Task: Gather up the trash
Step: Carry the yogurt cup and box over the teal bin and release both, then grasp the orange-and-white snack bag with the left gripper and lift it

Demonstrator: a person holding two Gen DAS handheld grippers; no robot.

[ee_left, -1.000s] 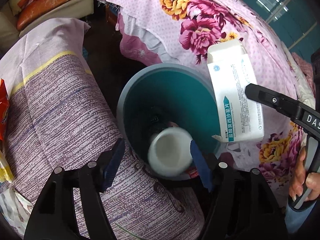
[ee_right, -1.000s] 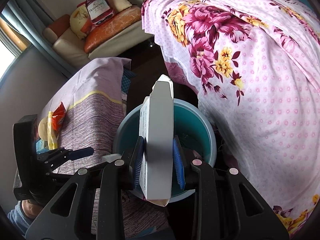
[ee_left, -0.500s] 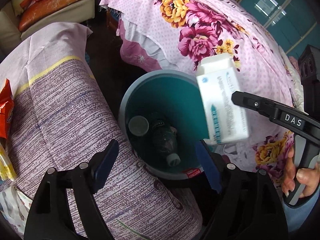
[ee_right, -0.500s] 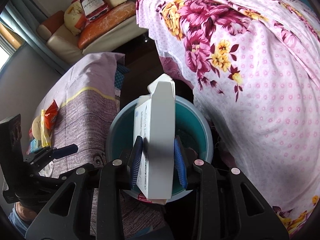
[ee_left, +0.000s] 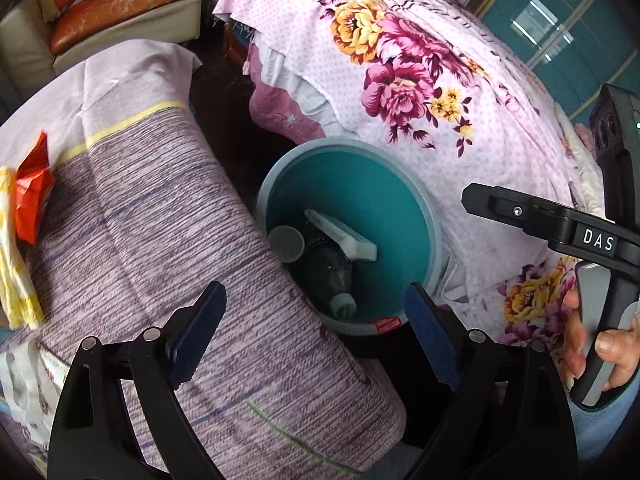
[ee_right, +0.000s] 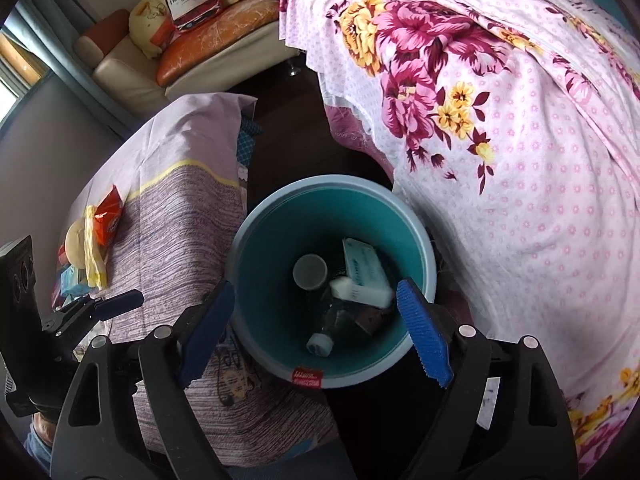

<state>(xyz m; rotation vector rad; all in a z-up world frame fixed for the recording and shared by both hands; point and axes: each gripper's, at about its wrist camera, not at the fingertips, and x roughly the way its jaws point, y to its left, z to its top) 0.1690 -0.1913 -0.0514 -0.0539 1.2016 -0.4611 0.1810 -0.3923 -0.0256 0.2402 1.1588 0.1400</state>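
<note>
A teal bin (ee_left: 434, 236) (ee_right: 240, 264) stands on the floor between the table and the bed. Inside lie a white medicine box (ee_left: 344, 236) (ee_right: 364, 276), a white cup (ee_left: 286, 243) (ee_right: 310, 272) and a dark plastic bottle (ee_left: 334, 276) (ee_right: 336, 316). My left gripper (ee_left: 316, 336) is open and empty, above the table edge beside the bin. My right gripper (ee_right: 316, 332) is open and empty, directly over the bin; it shows at the right of the left wrist view (ee_left: 540, 220).
A table under a purple striped cloth (ee_left: 140, 232) (ee_right: 168, 216) holds an orange snack bag (ee_left: 32, 200) (ee_right: 109, 216) and a yellow wrapper (ee_left: 14, 264) (ee_right: 94, 256). A floral-sheeted bed (ee_left: 440, 80) (ee_right: 520, 120) is at the right. A sofa (ee_right: 192, 52) stands behind.
The left gripper dropped the white cup into the bin, then the right gripper opened and the medicine box fell in. Both grippers now stand open and empty.
</note>
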